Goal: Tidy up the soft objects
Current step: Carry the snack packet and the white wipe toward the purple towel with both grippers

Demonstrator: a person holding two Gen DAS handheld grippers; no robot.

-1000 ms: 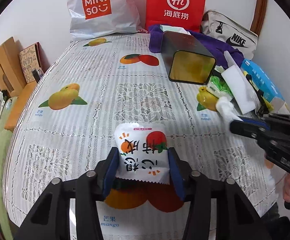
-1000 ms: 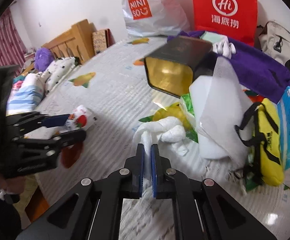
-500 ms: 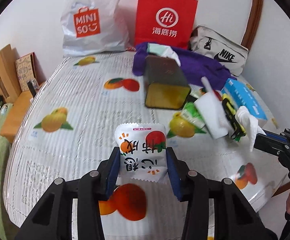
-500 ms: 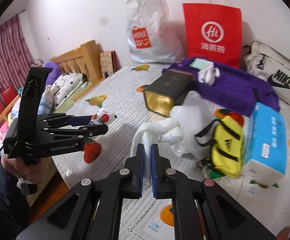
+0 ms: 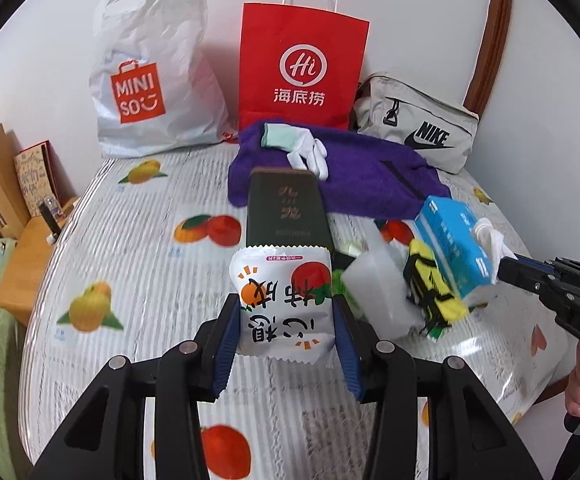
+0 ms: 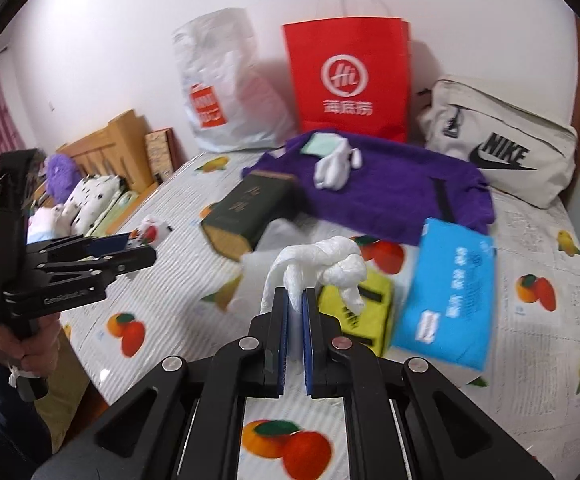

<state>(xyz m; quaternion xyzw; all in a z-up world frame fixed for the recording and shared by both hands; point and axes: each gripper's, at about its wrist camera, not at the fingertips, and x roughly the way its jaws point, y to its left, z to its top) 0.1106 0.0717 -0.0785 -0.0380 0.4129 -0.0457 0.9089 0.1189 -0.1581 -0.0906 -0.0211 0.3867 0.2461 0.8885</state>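
Observation:
My left gripper (image 5: pixel 286 322) is shut on a white snack packet (image 5: pixel 286 280) with orange and tomato print and holds it upright above the fruit-print tablecloth (image 5: pixel 138 264). My right gripper (image 6: pixel 295 296) is shut on a knotted white plastic bag (image 6: pixel 325 260), which hangs clear of the table. In the left wrist view the right gripper (image 5: pixel 507 266) comes in from the right edge with the knotted bag (image 5: pixel 489 236) at its tip. In the right wrist view the left gripper (image 6: pixel 142 250) is at the left, a hand under it, with the packet (image 6: pixel 152 232) between its fingers.
A purple garment (image 5: pixel 353 180) with white gloves (image 5: pixel 309 154) lies at the back. In front of it are a dark green box (image 5: pixel 286 208), a blue tissue pack (image 5: pixel 453 240), a yellow pouch (image 5: pixel 429 288) and a white foam block (image 5: pixel 377 284). A red paper bag (image 5: pixel 301 64), a white shopping bag (image 5: pixel 150 72) and a grey sling bag (image 5: pixel 417 128) stand against the wall.
Both grippers have risen and drawn back from the table with their loads. The knotted bag has left the tablecloth. More of the wall and the bags now shows.

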